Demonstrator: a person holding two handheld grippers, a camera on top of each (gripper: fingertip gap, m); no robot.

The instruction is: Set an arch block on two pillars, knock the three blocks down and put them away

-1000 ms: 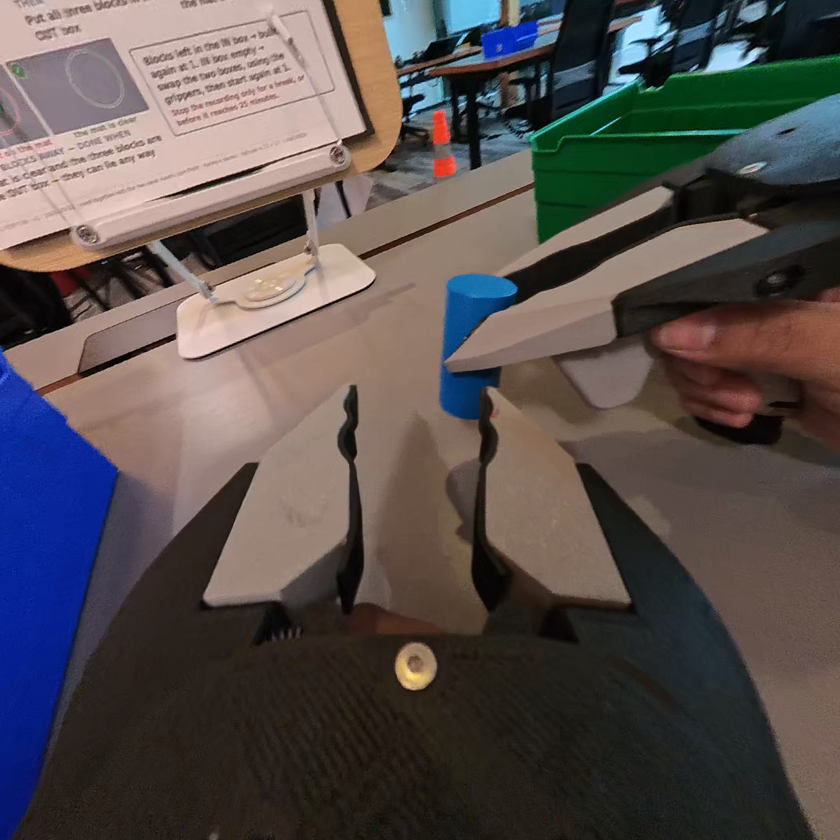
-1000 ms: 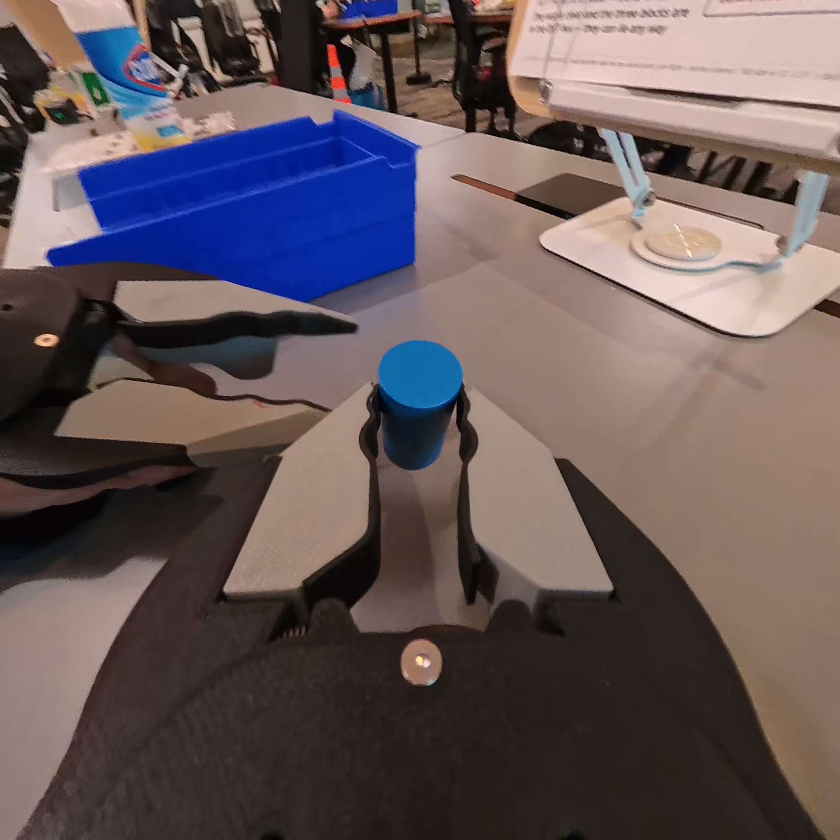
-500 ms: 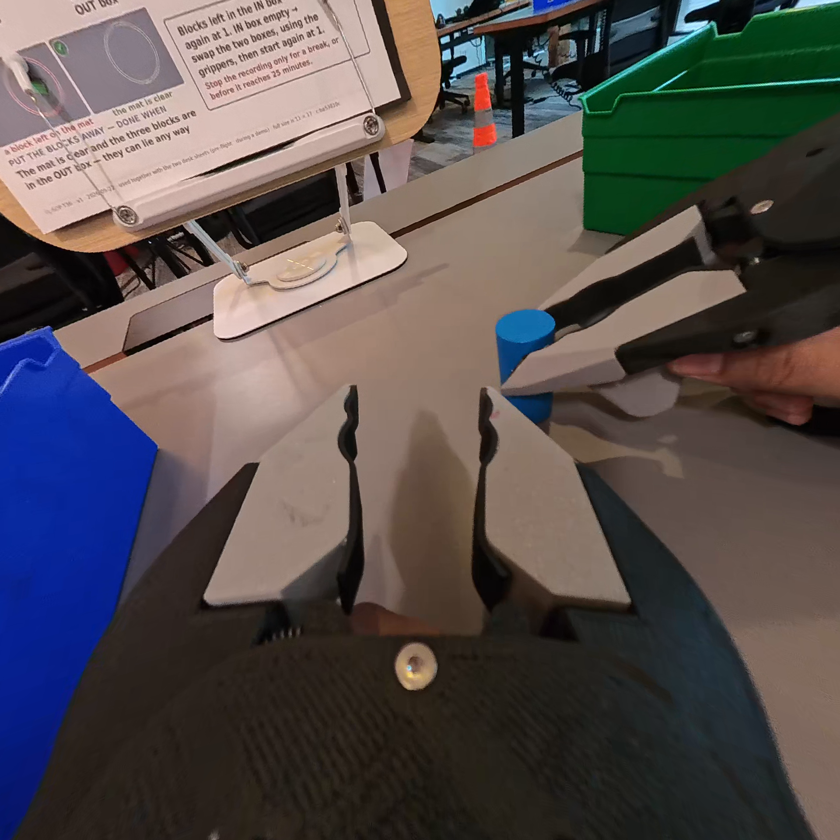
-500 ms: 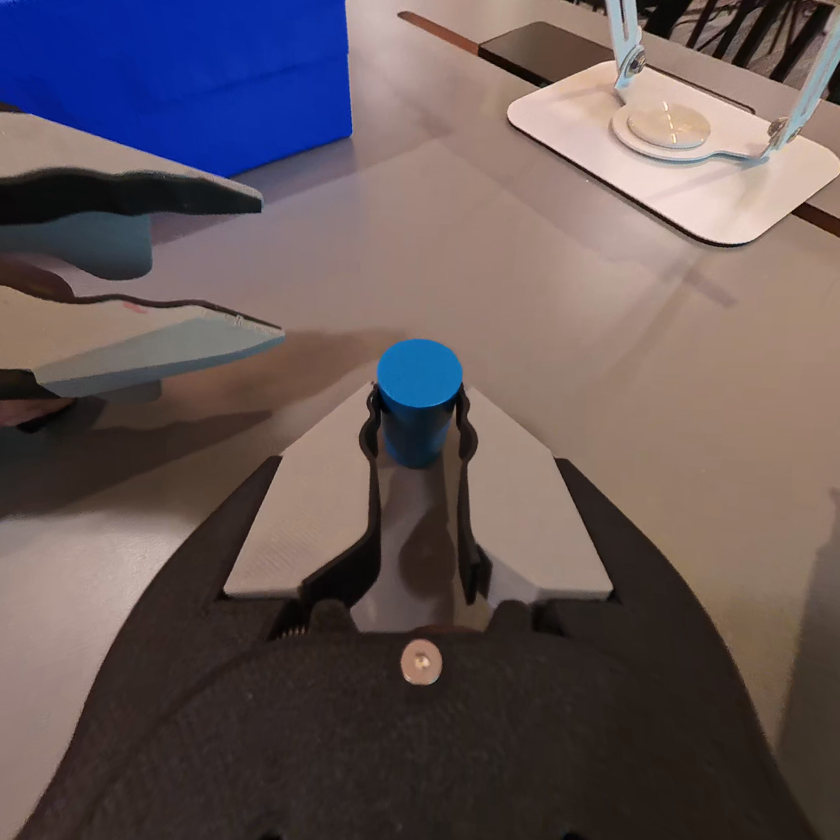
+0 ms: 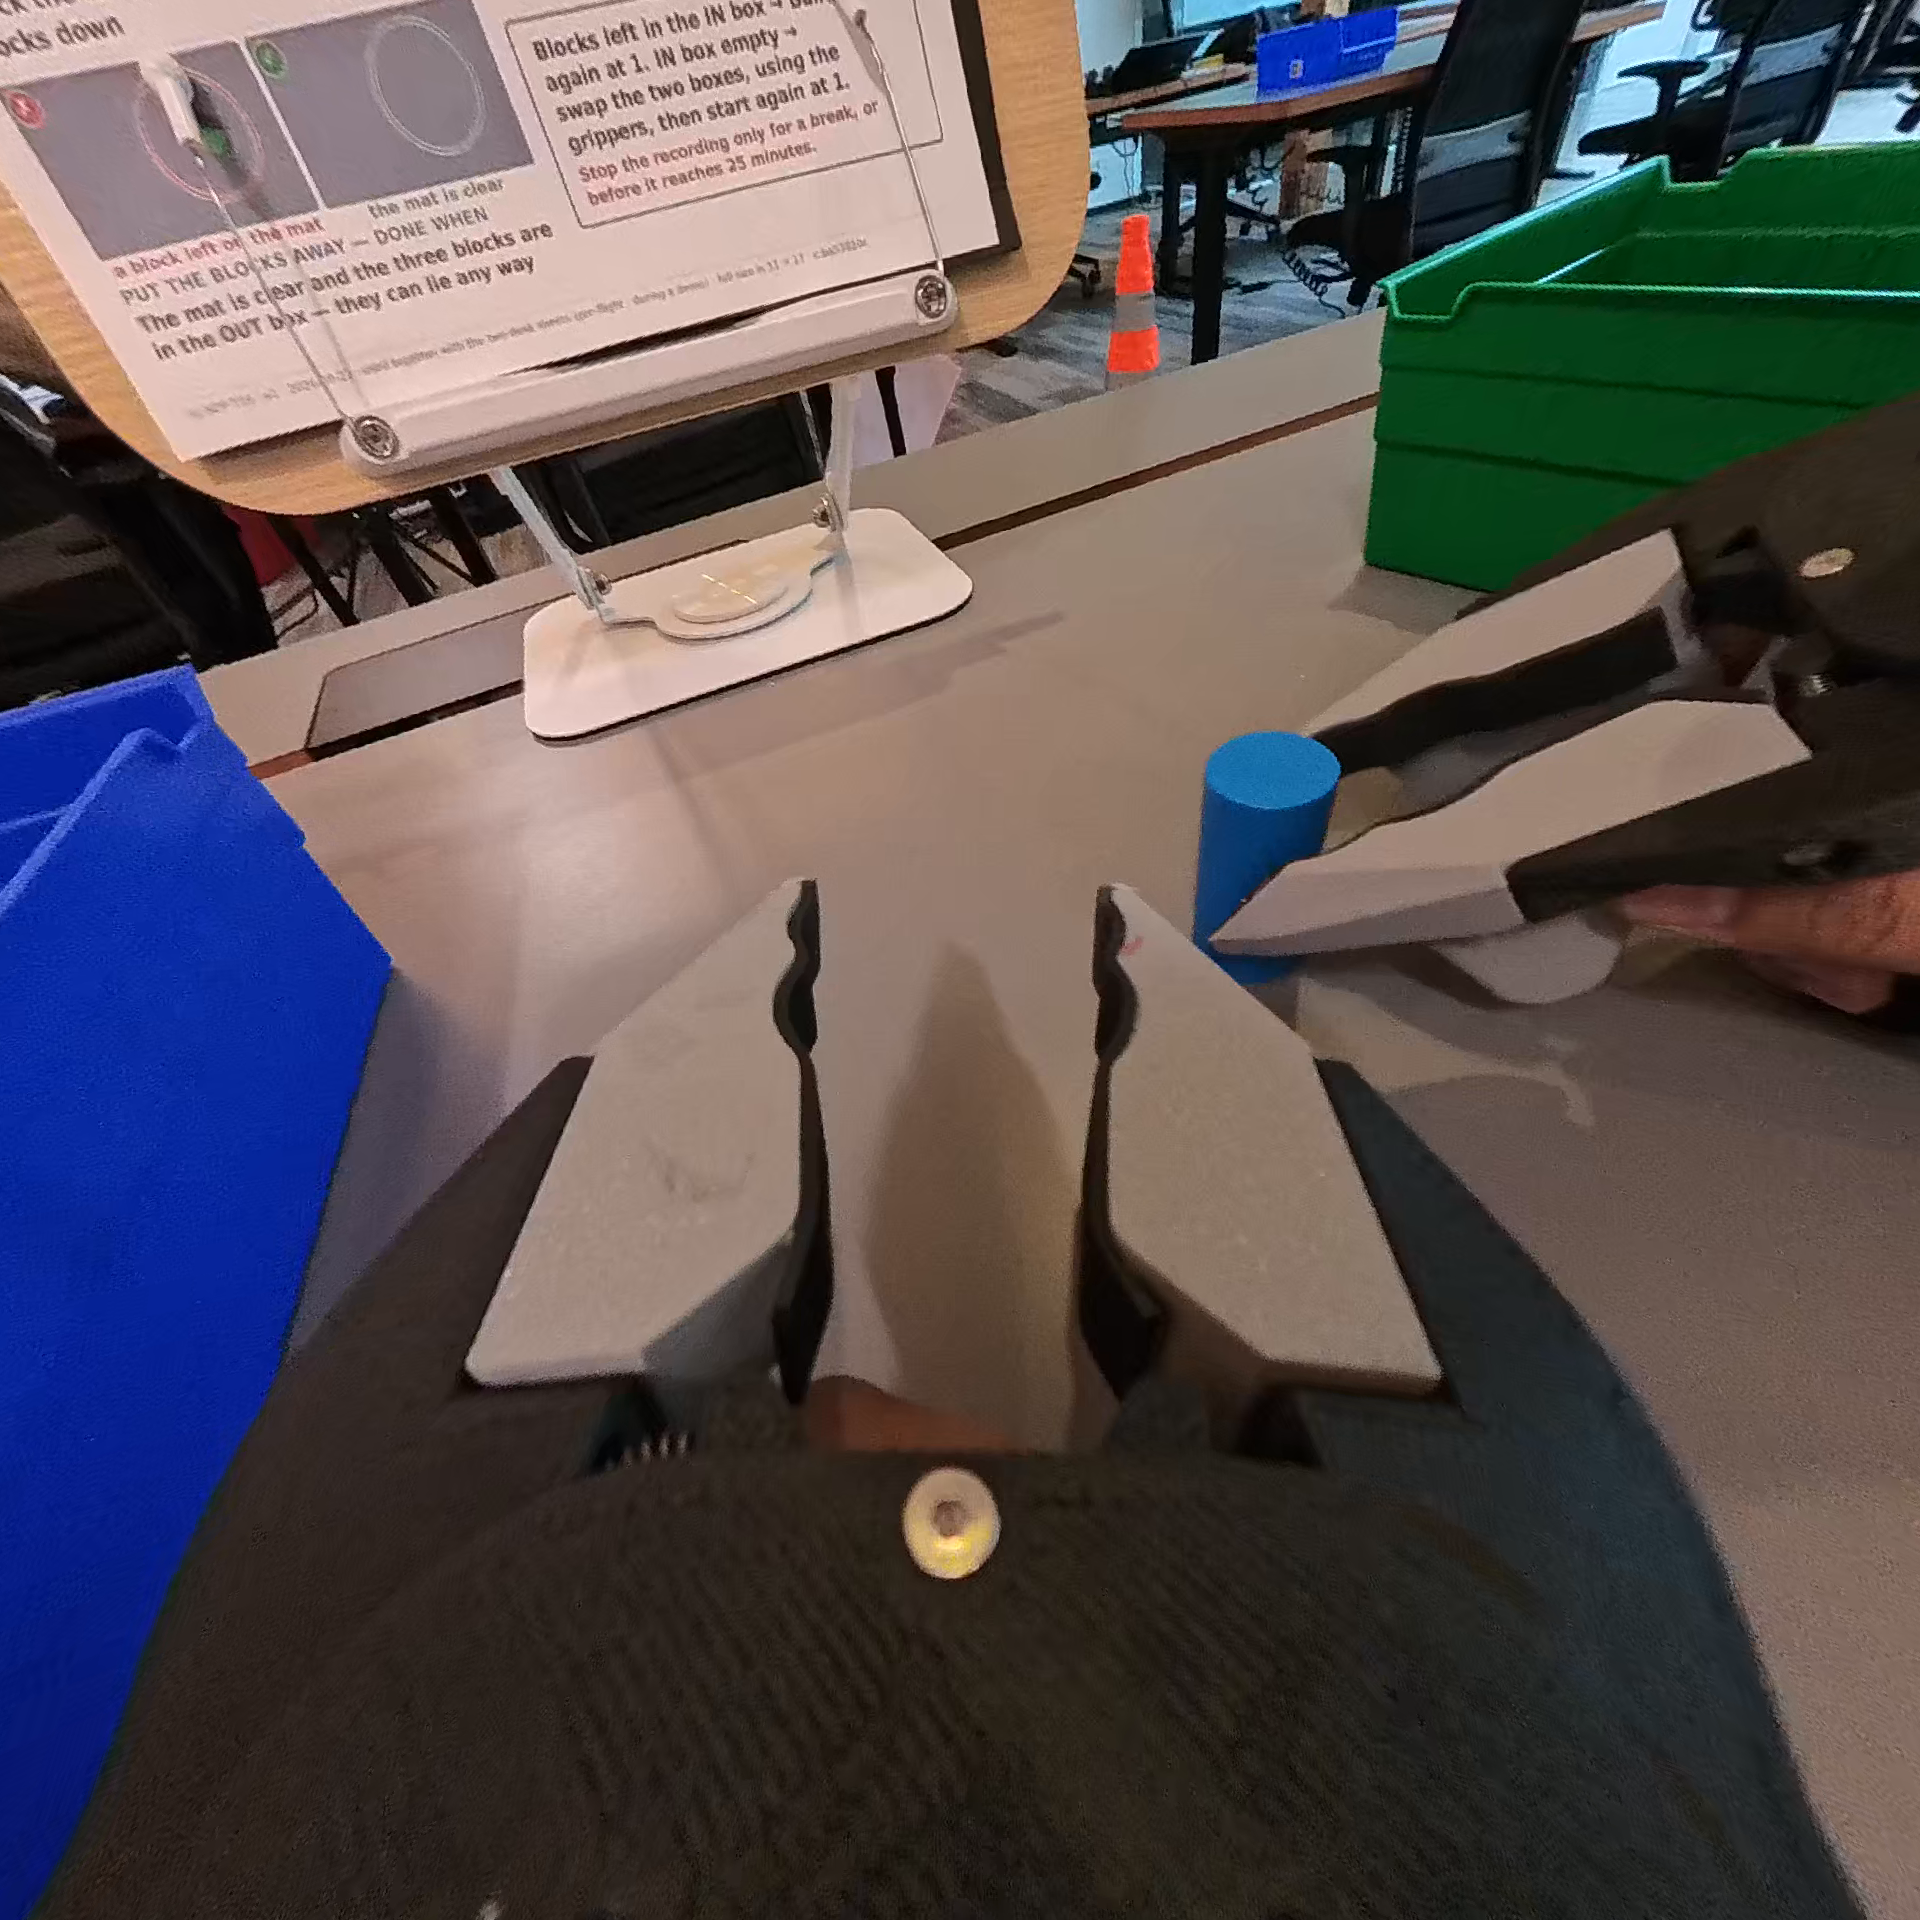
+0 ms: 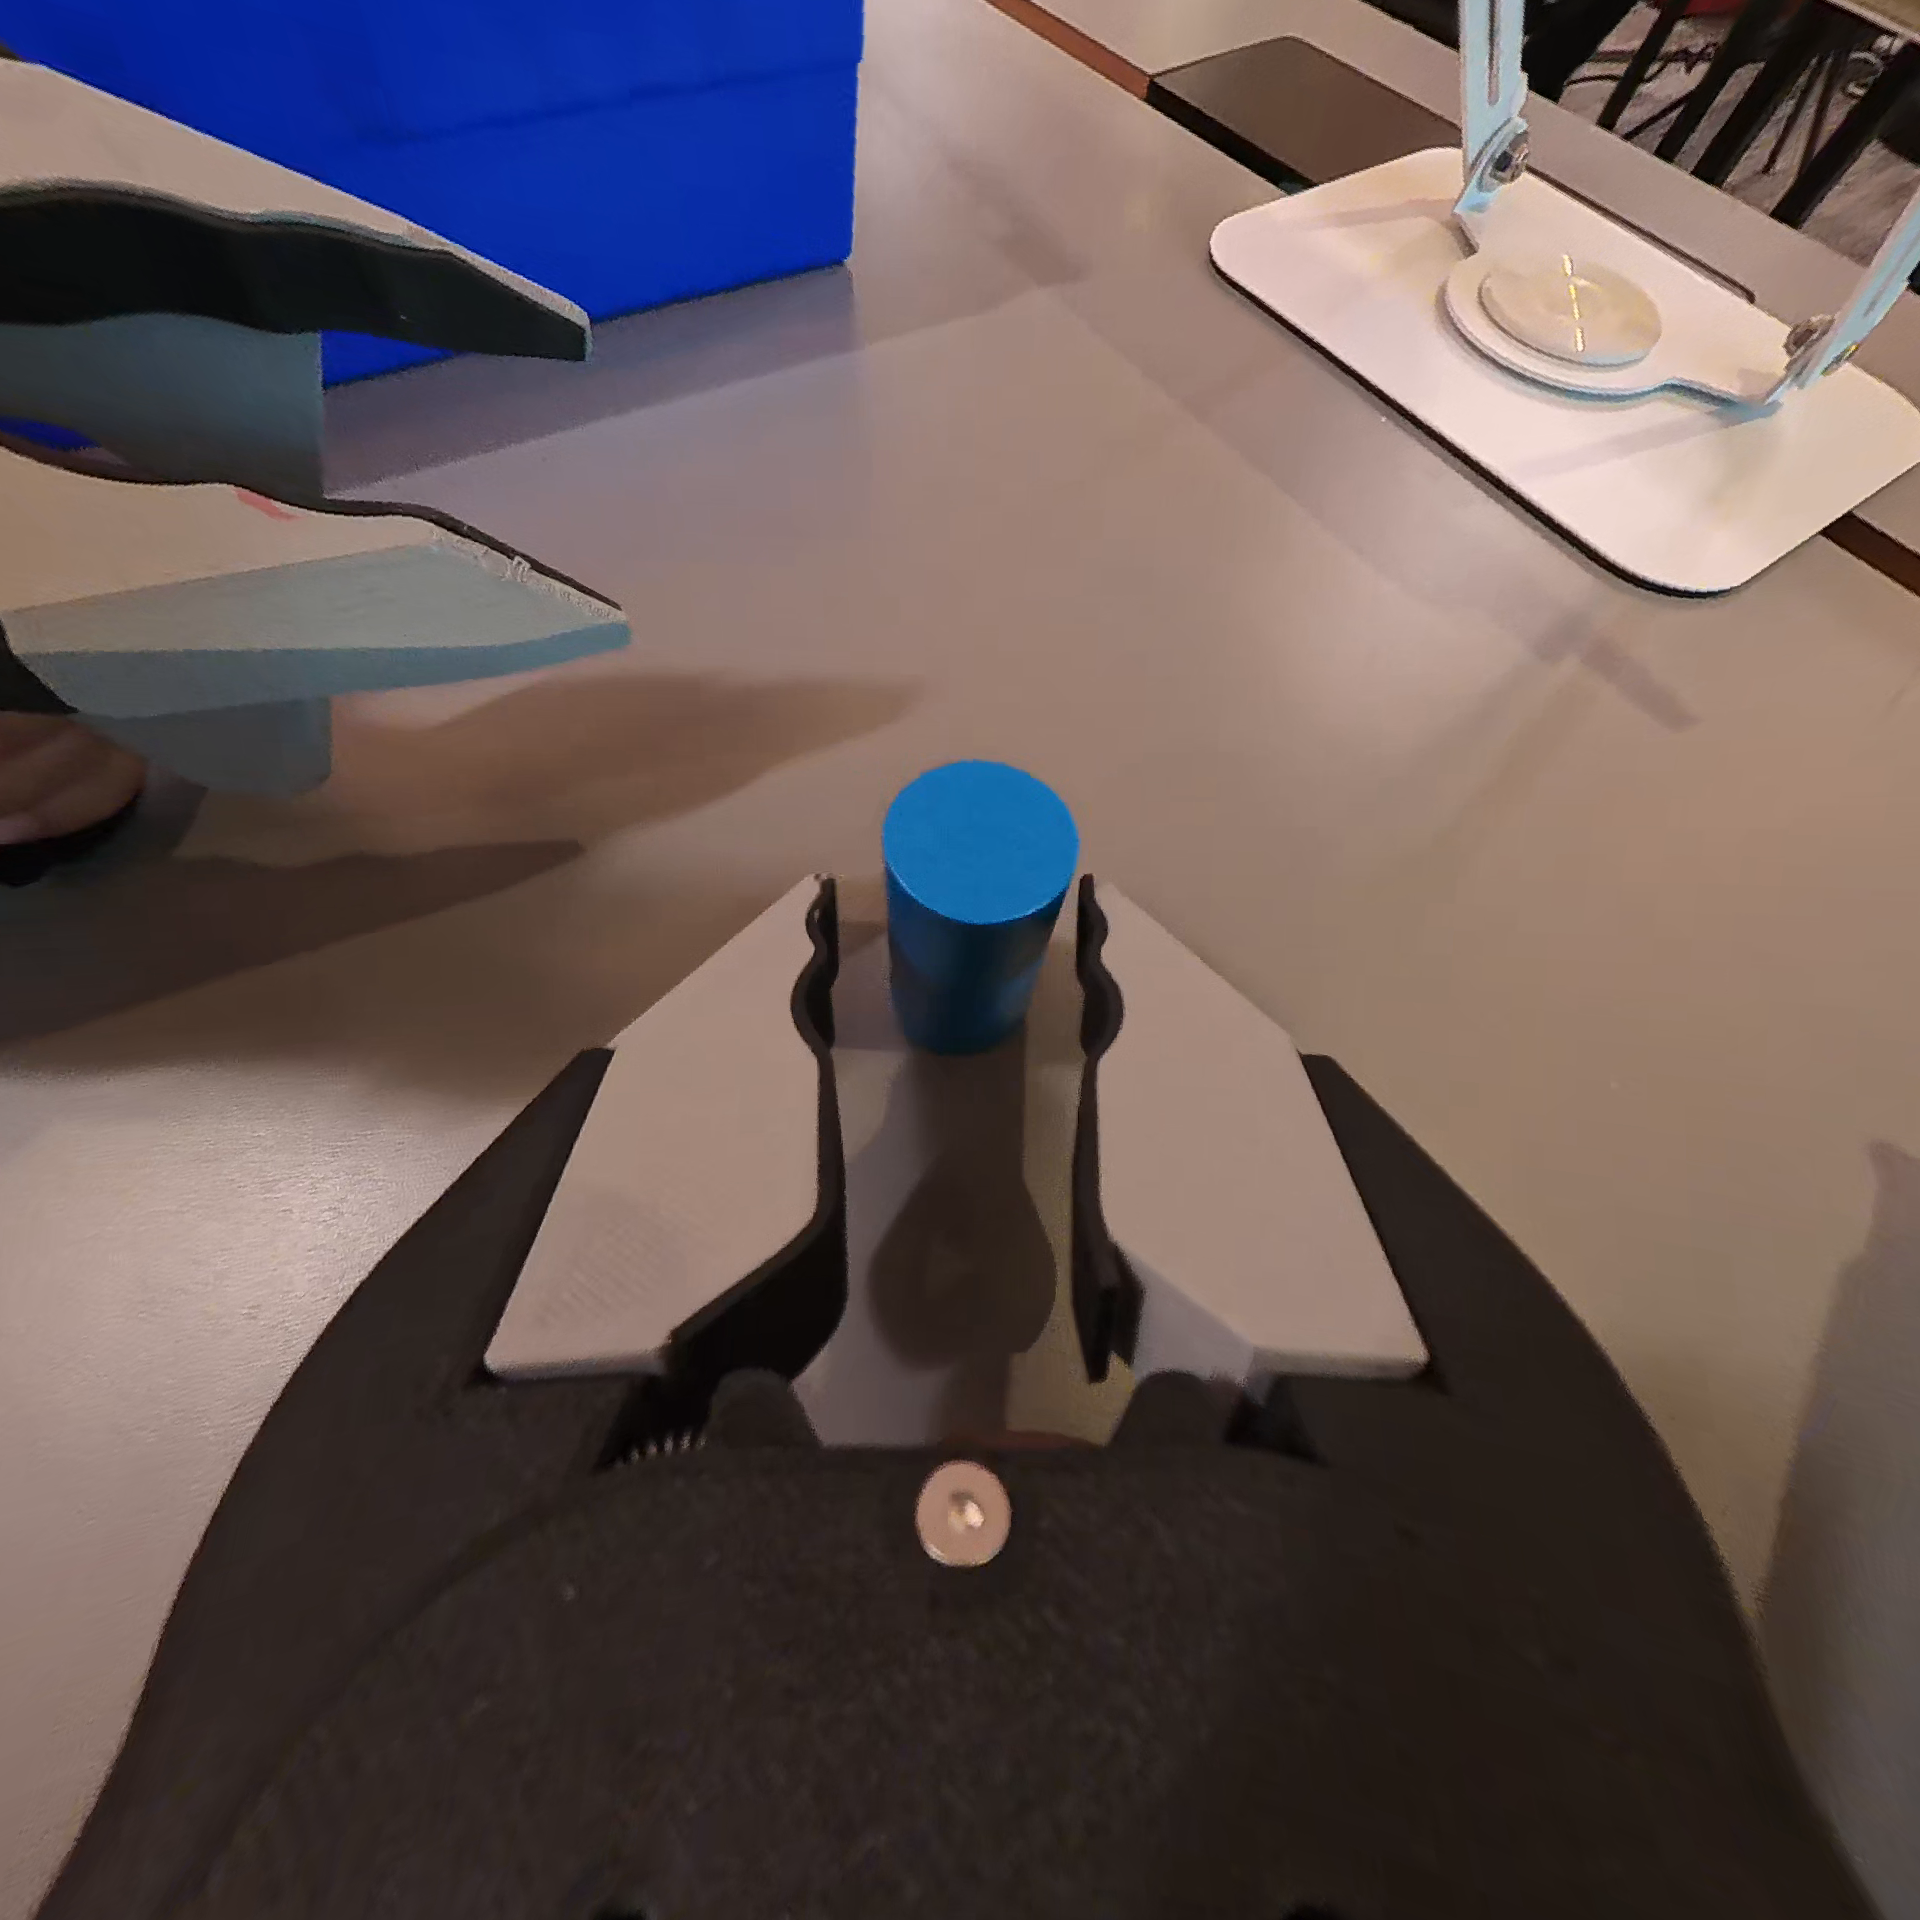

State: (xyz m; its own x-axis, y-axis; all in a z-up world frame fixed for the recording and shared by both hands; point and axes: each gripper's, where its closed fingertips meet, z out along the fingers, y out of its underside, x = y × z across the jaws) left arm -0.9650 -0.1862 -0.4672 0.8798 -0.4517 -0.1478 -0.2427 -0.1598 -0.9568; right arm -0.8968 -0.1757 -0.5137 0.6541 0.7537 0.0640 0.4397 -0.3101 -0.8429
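Blue cylinder pillar (image 6: pixel 977 914) stands upright on the desk (image 6: pixel 1299 831), long axis vertical, between your right gripper (image 6: pixel 951 904) jaws. The jaws are parted, with a gap each side, so nothing is gripped. Left gripper (image 5: pixel 956 904) is half open, empty, just beside it. Blue bin (image 5: pixel 156 1039) left, green bin (image 5: pixel 1621 416) right; contents hidden.

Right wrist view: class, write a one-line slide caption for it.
Right gripper, open, straddles an upright blue cylinder standing on the grey table, pads clear of it.
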